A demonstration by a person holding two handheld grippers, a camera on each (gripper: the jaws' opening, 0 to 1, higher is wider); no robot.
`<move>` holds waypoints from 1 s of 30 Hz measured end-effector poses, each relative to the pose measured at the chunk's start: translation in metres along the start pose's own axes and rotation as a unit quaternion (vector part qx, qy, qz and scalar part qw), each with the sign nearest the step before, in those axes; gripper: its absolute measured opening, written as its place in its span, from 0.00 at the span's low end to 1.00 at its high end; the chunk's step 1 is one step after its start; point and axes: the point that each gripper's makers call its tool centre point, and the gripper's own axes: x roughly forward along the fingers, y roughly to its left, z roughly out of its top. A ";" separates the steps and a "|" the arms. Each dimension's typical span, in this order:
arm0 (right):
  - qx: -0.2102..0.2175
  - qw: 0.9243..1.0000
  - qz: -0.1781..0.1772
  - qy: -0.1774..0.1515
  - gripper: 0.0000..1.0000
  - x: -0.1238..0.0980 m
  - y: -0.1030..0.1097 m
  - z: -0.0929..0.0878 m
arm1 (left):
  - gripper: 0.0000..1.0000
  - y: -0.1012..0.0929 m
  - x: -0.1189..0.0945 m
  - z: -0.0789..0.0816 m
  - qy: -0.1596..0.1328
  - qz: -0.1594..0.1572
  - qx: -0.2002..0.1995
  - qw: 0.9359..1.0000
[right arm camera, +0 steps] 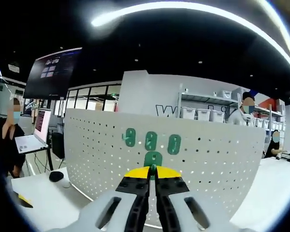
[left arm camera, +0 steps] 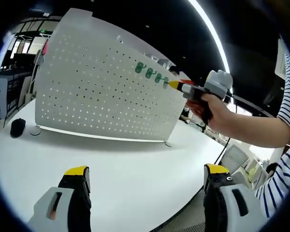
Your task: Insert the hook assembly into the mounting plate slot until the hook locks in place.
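A white perforated mounting plate (left arm camera: 101, 92) stands upright on the white table (left arm camera: 125, 164). Three green hooks (right arm camera: 150, 140) sit in a row in its upper holes; the left gripper view shows them as green hooks (left arm camera: 149, 73) near the plate's top right. A fourth green hook (right arm camera: 153, 158) is just below that row, against the plate (right arm camera: 217, 154), with my right gripper (right arm camera: 153, 175) shut on it. In the left gripper view a hand holds that right gripper (left arm camera: 175, 85) at the plate. My left gripper (left arm camera: 146, 173) hangs open over the table, holding nothing.
A black mouse (left arm camera: 17, 126) lies on the table left of the plate, seen too as the mouse (right arm camera: 55, 176). A laptop (right arm camera: 34, 137) and a seated person (right arm camera: 7, 140) are at the left. Shelves with bins (right arm camera: 203, 113) stand behind. The table's edge (left arm camera: 193, 203) runs near my left jaws.
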 end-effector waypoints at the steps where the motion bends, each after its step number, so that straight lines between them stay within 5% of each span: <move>1: 0.004 1.000 -0.005 -0.003 0.00 0.001 -0.004 0.001 | 1.00 0.000 0.000 0.000 0.001 0.000 0.000 1.000; 30: -0.010 0.997 -0.068 -0.034 0.00 0.039 -0.067 0.013 | 1.00 0.002 0.002 -0.003 0.010 0.002 -0.007 1.000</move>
